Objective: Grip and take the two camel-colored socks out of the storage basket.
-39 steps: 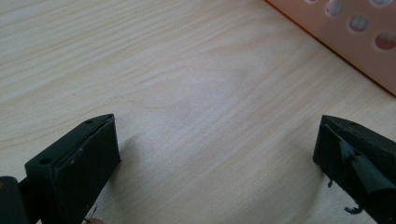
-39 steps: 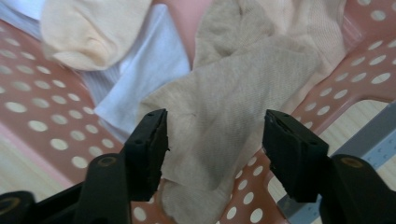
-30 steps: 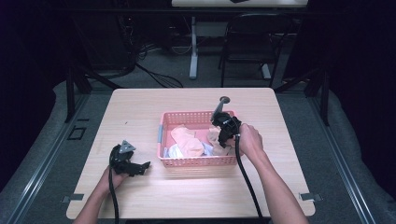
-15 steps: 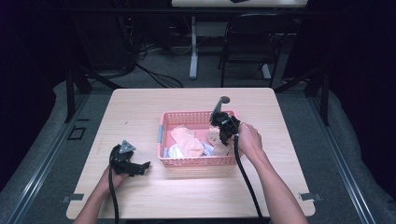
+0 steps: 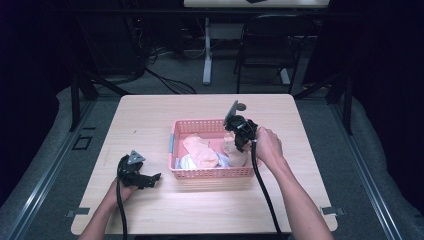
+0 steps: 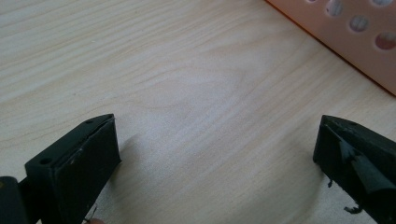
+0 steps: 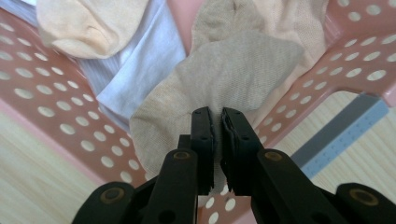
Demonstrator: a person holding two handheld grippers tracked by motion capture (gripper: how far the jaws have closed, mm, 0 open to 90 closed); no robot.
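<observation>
The right claw (image 7: 217, 122) is clamped on a soft, light beige knit sock (image 7: 224, 74), pinching a fold at its 6 o'clock edge inside the pink perforated plastic basket (image 7: 56, 98), while the left claw (image 6: 215, 154) rests spread apart on the pale wooden tabletop (image 6: 187, 70).

1. A pale wood worktop (image 5: 150, 125) stands on grey floor (image 5: 45, 165).
2. Far behind it, a black chair (image 5: 265, 50) and a white table leg (image 5: 207, 55).
3. Cables (image 5: 155, 75) trail at far left; the surroundings are dark.
</observation>
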